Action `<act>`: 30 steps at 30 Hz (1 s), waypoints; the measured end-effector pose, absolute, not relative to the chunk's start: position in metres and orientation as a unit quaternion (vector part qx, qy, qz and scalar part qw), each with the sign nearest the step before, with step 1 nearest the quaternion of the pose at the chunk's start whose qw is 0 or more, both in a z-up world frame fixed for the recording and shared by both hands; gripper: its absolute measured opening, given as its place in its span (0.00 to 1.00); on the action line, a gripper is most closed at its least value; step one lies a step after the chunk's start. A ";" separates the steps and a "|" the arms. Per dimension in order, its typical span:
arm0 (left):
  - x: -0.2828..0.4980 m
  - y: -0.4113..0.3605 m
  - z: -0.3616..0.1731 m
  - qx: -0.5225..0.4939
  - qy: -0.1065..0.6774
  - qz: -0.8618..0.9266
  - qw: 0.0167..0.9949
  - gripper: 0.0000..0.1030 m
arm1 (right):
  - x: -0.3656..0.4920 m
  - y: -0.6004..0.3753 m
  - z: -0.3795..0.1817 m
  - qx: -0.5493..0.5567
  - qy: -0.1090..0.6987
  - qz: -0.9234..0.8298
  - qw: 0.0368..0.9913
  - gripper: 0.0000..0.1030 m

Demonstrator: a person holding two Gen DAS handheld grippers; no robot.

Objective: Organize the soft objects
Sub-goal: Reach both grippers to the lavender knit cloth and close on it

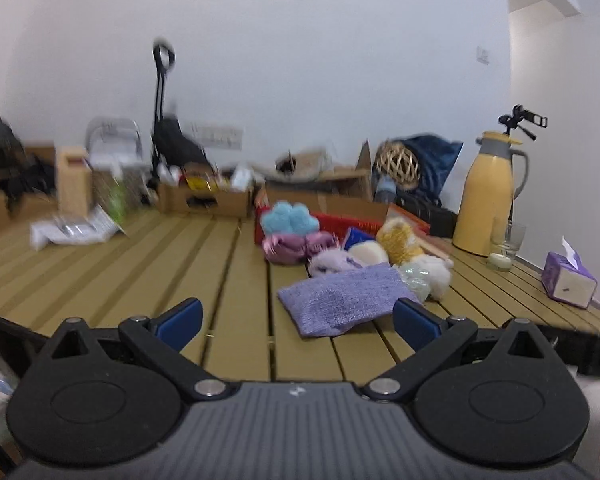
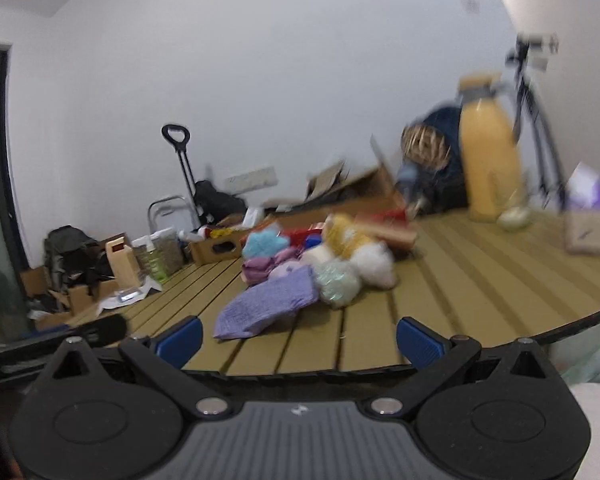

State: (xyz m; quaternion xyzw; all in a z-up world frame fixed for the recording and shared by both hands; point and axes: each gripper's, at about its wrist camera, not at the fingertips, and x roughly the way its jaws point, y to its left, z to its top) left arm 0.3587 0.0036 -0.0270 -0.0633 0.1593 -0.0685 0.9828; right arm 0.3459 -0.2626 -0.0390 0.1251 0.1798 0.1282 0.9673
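A pile of soft objects lies on the slatted wooden table (image 1: pixel 140 272). A purple knitted cloth (image 1: pixel 340 300) lies nearest, also in the right wrist view (image 2: pixel 268 304). Behind it are a blue fluffy piece (image 1: pixel 290 218), a pink cloth (image 1: pixel 296 246), a yellow plush (image 1: pixel 398 238), a white plush (image 1: pixel 438 270) and a pale green mesh ball (image 2: pixel 336 282). A red basket (image 1: pixel 340 224) stands behind the pile. My left gripper (image 1: pixel 298 320) is open and empty, just short of the purple cloth. My right gripper (image 2: pixel 298 338) is open and empty at the table's near edge.
A yellow thermos (image 1: pixel 488 196), a glass with a candle (image 1: pixel 504 246) and a purple tissue box (image 1: pixel 568 280) stand at the right. Cardboard boxes (image 1: pixel 208 196), a trolley (image 1: pixel 166 120) and bags sit beyond the far edge. Papers (image 1: pixel 72 230) lie at far left.
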 end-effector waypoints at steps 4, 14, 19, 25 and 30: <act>0.415 0.001 -0.036 -0.076 0.197 -0.077 0.974 0.85 | 0.399 -0.255 -0.042 0.110 0.179 0.140 0.968 0.98; 0.482 0.005 -0.066 -0.133 0.283 -0.102 0.944 0.56 | 0.518 -0.247 -0.071 0.182 0.275 0.158 0.931 0.35; 0.492 0.013 -0.065 -0.167 0.296 -0.127 0.932 0.12 | 0.530 -0.247 -0.081 0.192 0.289 0.173 0.922 0.04; 0.475 0.008 -0.052 -0.150 0.261 -0.128 0.945 0.08 | 0.515 -0.239 -0.077 0.152 0.279 0.182 0.931 0.03; 0.446 0.006 -0.033 -0.136 0.244 -0.134 0.951 0.08 | 0.486 -0.240 -0.062 0.138 0.258 0.186 0.938 0.03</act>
